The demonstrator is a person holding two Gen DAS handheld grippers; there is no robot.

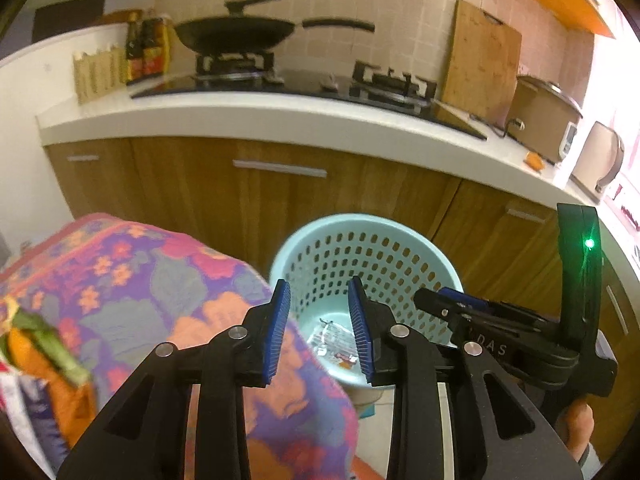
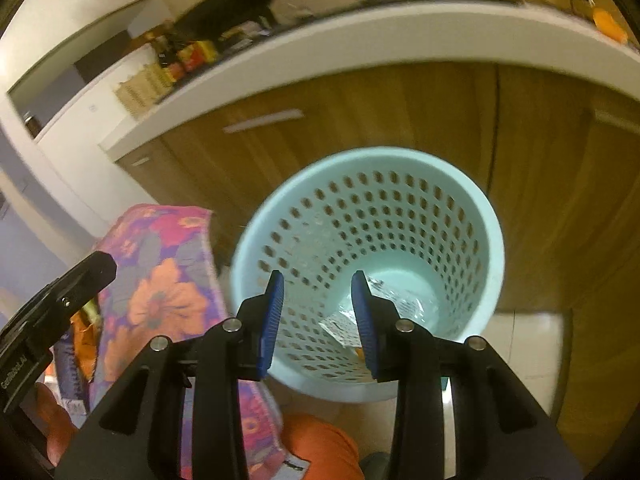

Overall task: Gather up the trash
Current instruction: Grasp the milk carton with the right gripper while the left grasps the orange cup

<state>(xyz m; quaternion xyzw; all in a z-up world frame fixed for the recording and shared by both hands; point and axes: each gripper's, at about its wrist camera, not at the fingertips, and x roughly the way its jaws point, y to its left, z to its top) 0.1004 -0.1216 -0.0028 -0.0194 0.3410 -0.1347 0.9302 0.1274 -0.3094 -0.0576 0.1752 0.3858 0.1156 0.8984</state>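
A pale blue perforated waste basket [image 1: 320,236] stands on the floor before the wooden cabinets; it also shows in the right wrist view [image 2: 492,240]. A crumpled clear and white wrapper [image 1: 332,340] lies at its bottom, seen too in the right wrist view [image 2: 396,300]. My left gripper [image 1: 320,332] is open and empty, over the near rim. My right gripper [image 2: 318,320] is open and empty above the basket's mouth; it shows in the left wrist view [image 1: 460,304] at the basket's right. More trash, orange and green packaging [image 1: 44,348], lies at the far left on the floral cloth.
A floral cloth-covered surface [image 1: 160,288] lies left of the basket, also in the right wrist view [image 2: 160,292]. Behind is a white counter [image 1: 280,116] with a stove, a black wok [image 1: 236,36], a cutting board [image 1: 480,60], cookers and an orange scrap [image 1: 534,160].
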